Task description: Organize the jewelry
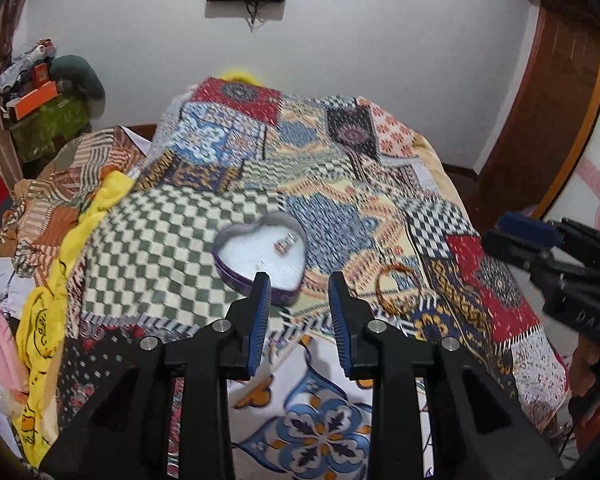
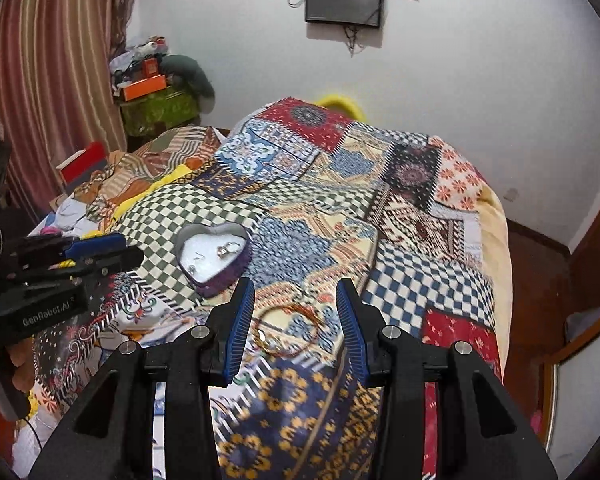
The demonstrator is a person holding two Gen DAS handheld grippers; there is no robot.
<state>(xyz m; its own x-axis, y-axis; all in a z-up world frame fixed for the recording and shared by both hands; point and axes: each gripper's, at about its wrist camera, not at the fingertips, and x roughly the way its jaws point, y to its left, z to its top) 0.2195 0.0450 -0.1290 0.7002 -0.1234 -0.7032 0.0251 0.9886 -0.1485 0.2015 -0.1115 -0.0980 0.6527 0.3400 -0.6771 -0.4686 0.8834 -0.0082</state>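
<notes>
A purple heart-shaped tin (image 1: 260, 256) with a white lining sits open on the patchwork bedspread, holding small silvery earrings (image 1: 285, 245). It also shows in the right wrist view (image 2: 214, 254), earrings (image 2: 225, 251) inside. A thin orange-gold bangle (image 1: 398, 290) lies on the bedspread right of the tin; in the right wrist view the bangle (image 2: 288, 330) lies between my right gripper's fingers. My left gripper (image 1: 300, 286) is open and empty, just in front of the tin. My right gripper (image 2: 296, 294) is open and empty, above the bangle.
The patchwork bedspread (image 1: 320, 184) covers the whole bed. Crumpled clothes and a yellow cloth (image 1: 100, 208) pile up on the left. A cluttered green stand (image 2: 156, 108) is by the striped curtain. A wooden door (image 1: 548, 120) is on the right.
</notes>
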